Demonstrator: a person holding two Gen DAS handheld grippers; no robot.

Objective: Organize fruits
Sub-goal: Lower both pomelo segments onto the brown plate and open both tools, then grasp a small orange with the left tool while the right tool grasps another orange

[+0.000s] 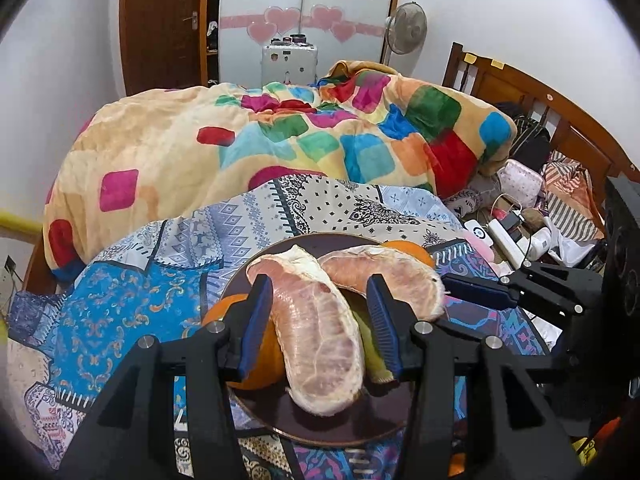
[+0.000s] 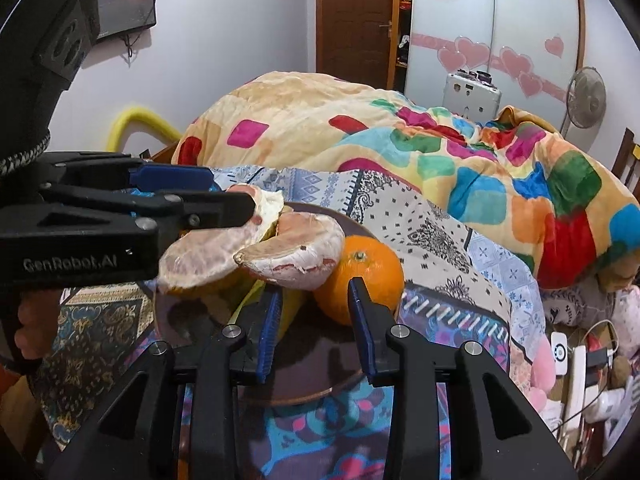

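A dark round plate (image 1: pixel 320 420) lies on the patterned bedsheet and holds the fruit. My left gripper (image 1: pixel 317 280) is shut on a peeled pink pomelo segment (image 1: pixel 320 340), which it holds over the plate. A second pomelo segment (image 1: pixel 380 272) rests behind it. An orange (image 1: pixel 240 316) sits under the left finger, and a yellow-green banana (image 1: pixel 372 356) lies by the right pad. In the right wrist view my right gripper (image 2: pixel 315 286) stands open over the plate (image 2: pixel 320 352), between the banana (image 2: pixel 292 308) and another orange (image 2: pixel 368 272), with nothing in its jaws.
A bunched multi-coloured blanket (image 1: pixel 280 140) fills the bed behind the plate. A power strip, chargers and cables (image 1: pixel 508 236) clutter the right side by the wooden headboard (image 1: pixel 520 84). A person's hand (image 2: pixel 28 328) holds the left gripper's handle.
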